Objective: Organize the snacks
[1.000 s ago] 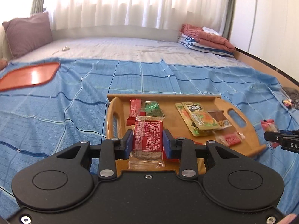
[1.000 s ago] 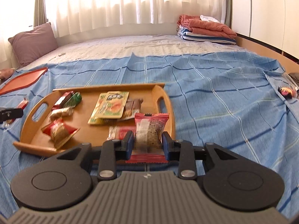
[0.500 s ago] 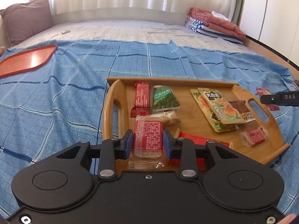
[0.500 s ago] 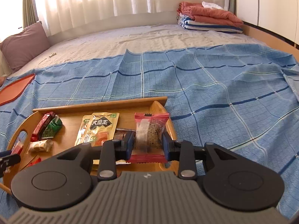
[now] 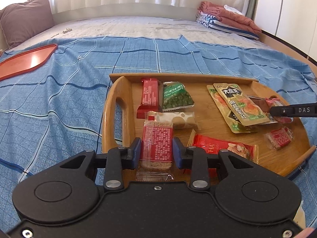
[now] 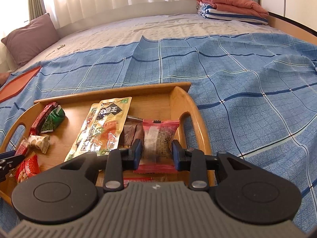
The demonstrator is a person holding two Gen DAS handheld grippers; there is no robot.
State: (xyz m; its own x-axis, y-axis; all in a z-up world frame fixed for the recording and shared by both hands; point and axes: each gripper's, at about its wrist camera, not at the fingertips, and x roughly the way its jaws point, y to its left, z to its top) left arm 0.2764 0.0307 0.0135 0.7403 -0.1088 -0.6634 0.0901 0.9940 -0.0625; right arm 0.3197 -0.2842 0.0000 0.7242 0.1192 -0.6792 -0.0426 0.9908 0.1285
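Observation:
My left gripper (image 5: 157,152) is shut on a red cracker packet (image 5: 157,141), held over the near left part of the wooden tray (image 5: 111,111). My right gripper (image 6: 156,152) is shut on a pink snack packet (image 6: 160,138), held over the tray's right end (image 6: 200,127); its finger also shows in the left wrist view (image 5: 295,111). The tray holds a red bar (image 5: 149,97), a green pea packet (image 5: 176,97), two tan pouches (image 5: 235,103), a brown packet (image 6: 132,130) and other small snacks.
The tray lies on a blue checked blanket (image 5: 59,103) on a bed. A red tray (image 5: 25,59) lies at far left, a purple pillow (image 5: 25,19) behind it. Folded laundry (image 5: 227,17) sits at the far right. The bed's wooden edge (image 6: 293,25) runs along the right.
Both grippers have moved forward and down over the wooden tray with their packets still held. The right gripper now reaches in above the tray's right end.

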